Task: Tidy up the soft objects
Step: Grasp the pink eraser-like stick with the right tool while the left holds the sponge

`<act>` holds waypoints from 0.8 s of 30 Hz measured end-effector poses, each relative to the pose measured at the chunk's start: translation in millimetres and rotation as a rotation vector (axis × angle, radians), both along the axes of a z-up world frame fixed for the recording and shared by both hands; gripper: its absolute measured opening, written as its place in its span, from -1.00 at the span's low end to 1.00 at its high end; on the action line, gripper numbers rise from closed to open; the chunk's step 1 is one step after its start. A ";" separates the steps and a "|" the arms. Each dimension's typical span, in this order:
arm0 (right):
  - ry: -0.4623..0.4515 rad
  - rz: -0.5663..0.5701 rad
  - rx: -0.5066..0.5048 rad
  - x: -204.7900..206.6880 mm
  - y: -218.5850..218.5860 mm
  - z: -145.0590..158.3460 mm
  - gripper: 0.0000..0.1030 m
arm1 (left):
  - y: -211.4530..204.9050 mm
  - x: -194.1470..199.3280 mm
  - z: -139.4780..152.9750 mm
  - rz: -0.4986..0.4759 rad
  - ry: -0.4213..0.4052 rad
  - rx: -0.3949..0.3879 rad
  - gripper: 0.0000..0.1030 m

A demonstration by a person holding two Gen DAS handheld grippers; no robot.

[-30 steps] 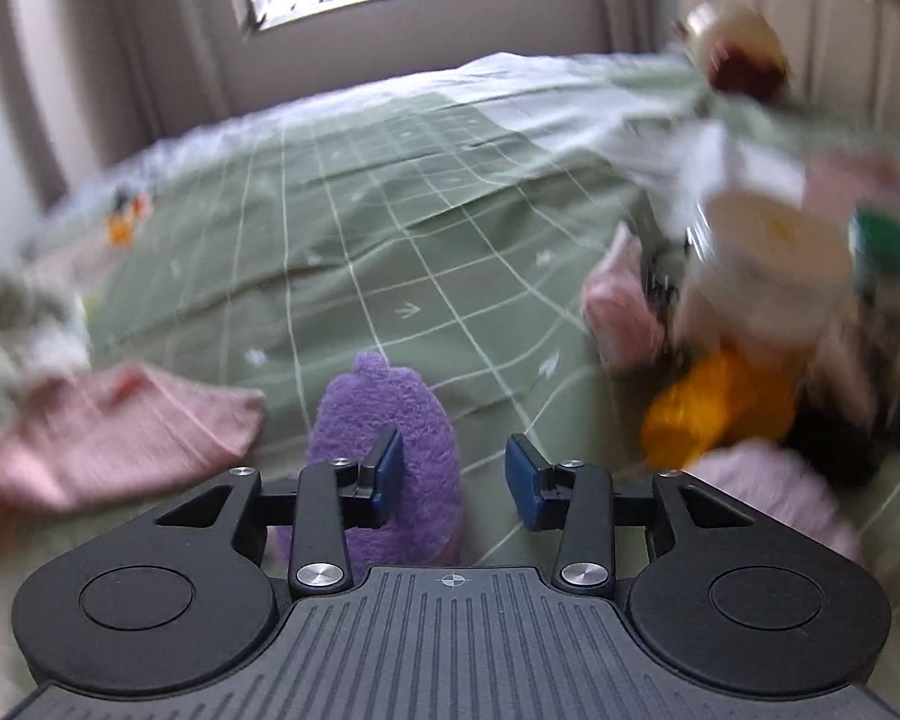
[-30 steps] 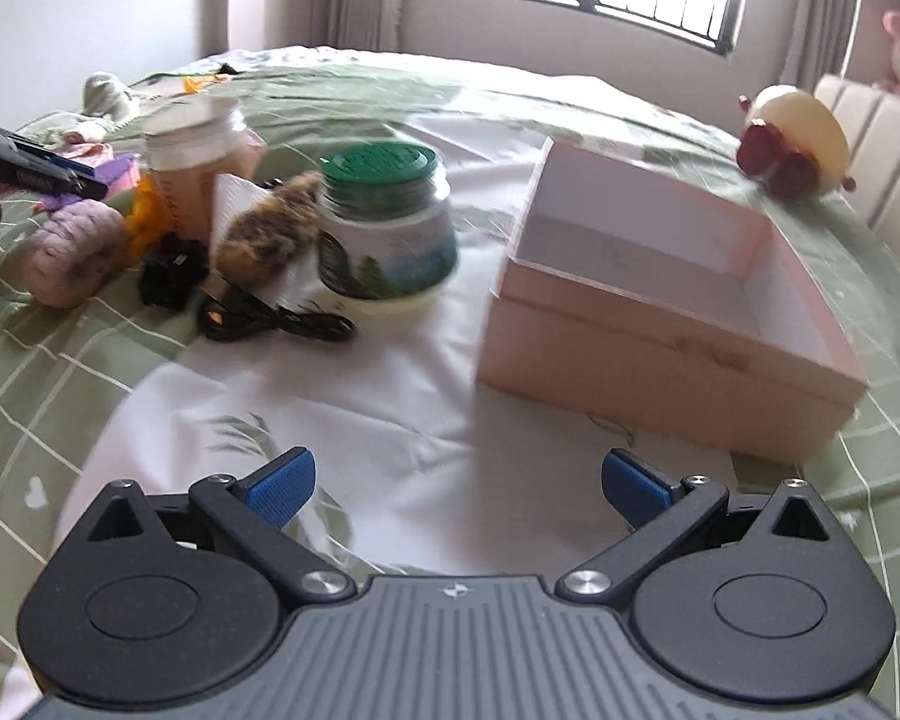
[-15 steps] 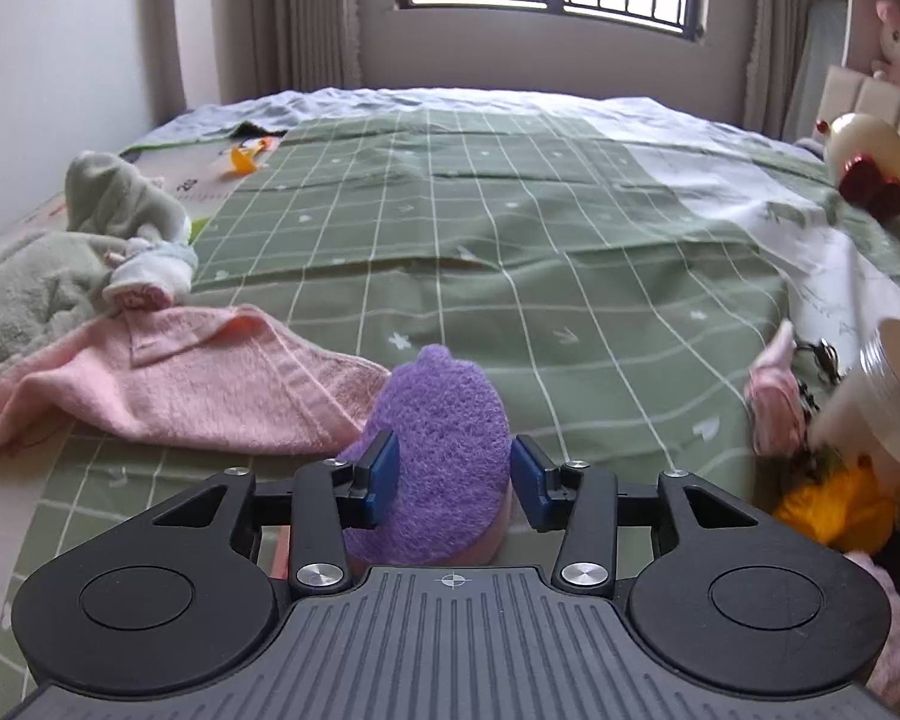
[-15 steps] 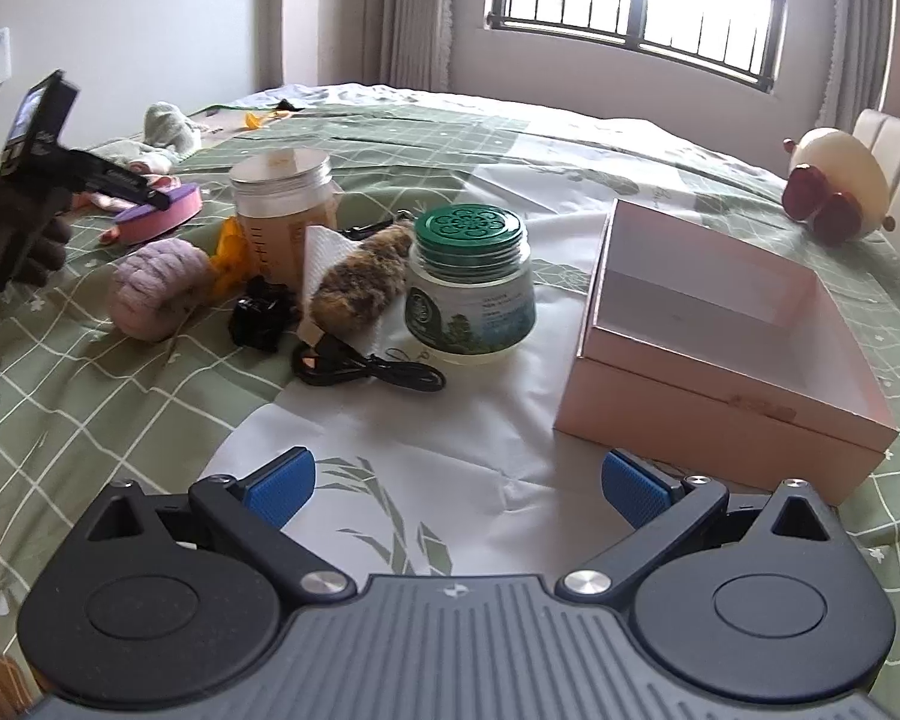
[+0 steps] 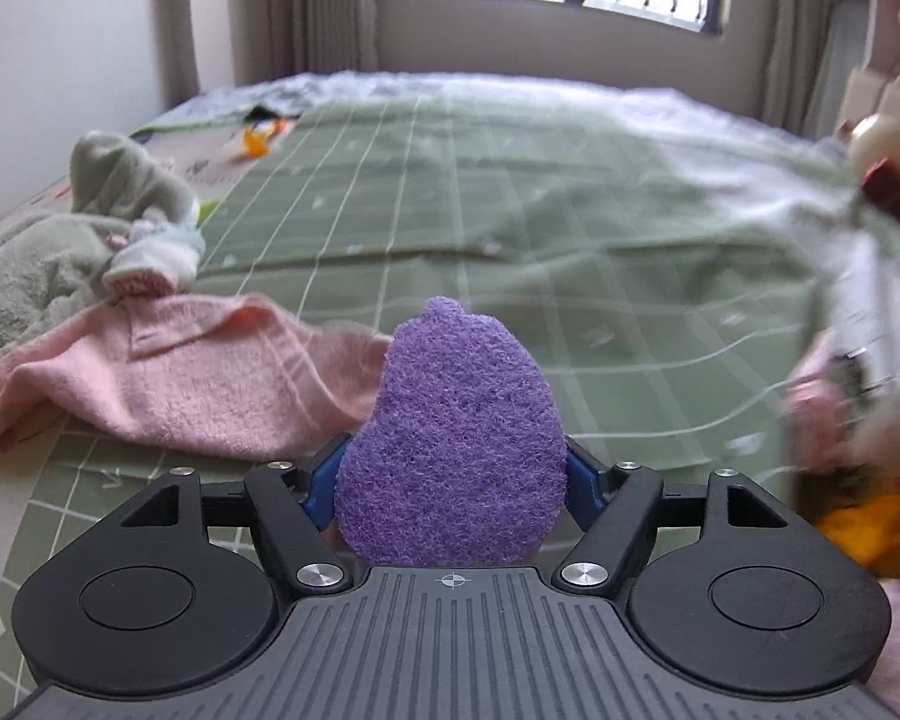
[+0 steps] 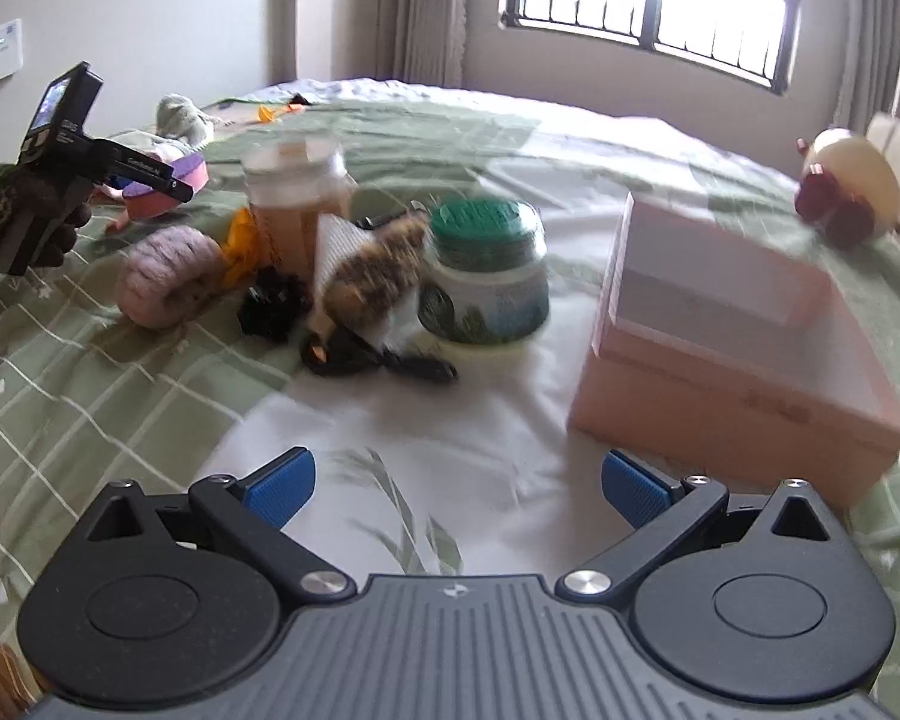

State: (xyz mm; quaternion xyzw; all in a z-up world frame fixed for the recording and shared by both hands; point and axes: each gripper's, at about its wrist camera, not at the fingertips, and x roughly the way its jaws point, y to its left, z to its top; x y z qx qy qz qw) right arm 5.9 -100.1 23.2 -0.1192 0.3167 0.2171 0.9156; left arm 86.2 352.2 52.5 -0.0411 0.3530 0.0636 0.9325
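The purple pear-shaped scouring sponge [image 5: 450,450] stands on end between the blue pads [image 5: 582,477] of the left gripper [image 5: 450,483], covering most of both; the jaws have just been opening and now stand wide, and whether the pads still press the sponge cannot be told from either view; seen from the right wrist, the sponge's purple face and pink edge project beyond the left gripper, which a gloved hand [image 6: 27,222] holds above the bed; the right gripper [image 6: 457,489] is released, jaws spread, nothing between them, over a white leaf-printed cloth [image 6: 450,420]. Surface: a bed under a green quilt with a white grid [image 5: 540,228]; a barred window and curtains at the far wall. Count: one pink towel [image 5: 168,378] just left of the sponge; one grey plush heap [image 5: 42,252]; one open pink cardboard box [image 6: 732,354]; one green-lidded jar [image 6: 486,276]; one clear-lidded jar of amber contents [image 6: 297,204]; one mauve knitted roll [image 6: 168,276]; one brown furry item [image 6: 372,276]; one black cable [image 6: 378,360].
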 end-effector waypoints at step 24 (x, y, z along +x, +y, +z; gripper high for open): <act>0.362 0.307 -0.028 152.4 451.0 -23.5 -0.09 | 114.9 -223.9 -20.6 0.399 -0.363 -0.449 0.47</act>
